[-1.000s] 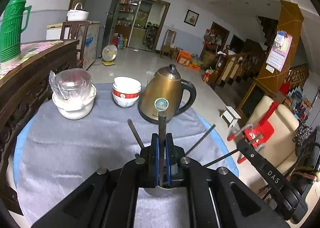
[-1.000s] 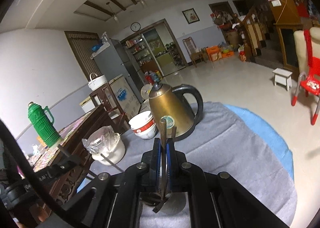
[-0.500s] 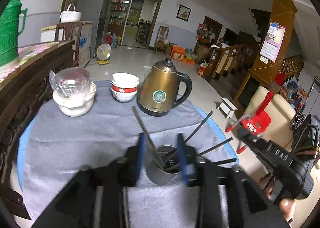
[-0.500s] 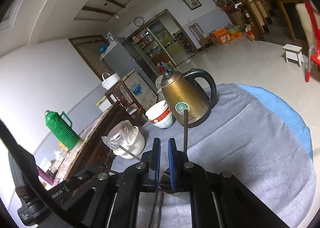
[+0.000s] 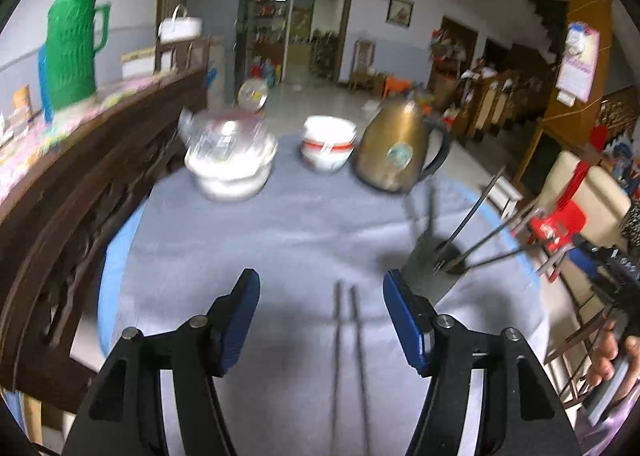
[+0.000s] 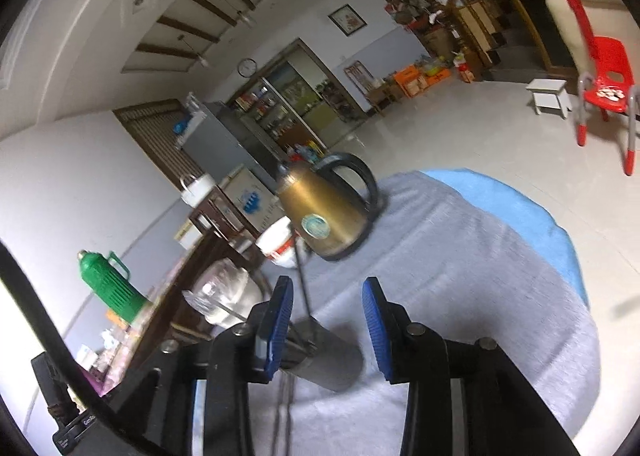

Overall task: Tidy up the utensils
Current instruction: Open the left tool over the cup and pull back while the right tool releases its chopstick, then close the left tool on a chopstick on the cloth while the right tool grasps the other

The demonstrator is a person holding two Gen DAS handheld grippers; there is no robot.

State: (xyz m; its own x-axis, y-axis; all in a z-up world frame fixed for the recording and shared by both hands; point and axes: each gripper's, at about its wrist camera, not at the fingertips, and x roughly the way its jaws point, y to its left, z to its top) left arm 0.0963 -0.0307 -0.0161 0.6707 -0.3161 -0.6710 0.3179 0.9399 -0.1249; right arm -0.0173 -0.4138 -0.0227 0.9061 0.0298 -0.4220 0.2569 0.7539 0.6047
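Two chopsticks: flat on the grey cloth, between the left gripper's fingers but not touched
Cup: now holds the sticks both grippers clamped a second ago
Left gripper: opening, empty
Right gripper: opening, empty, cup just past it
Bench: kettle, bowls behind
Meaning: drop done, this pair likely next

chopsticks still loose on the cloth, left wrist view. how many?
2. Both loose chopsticks lie side by side on the grey cloth, between the opening jaws of the left hand-held gripper. Others stand in the metal cup; more may be hidden.
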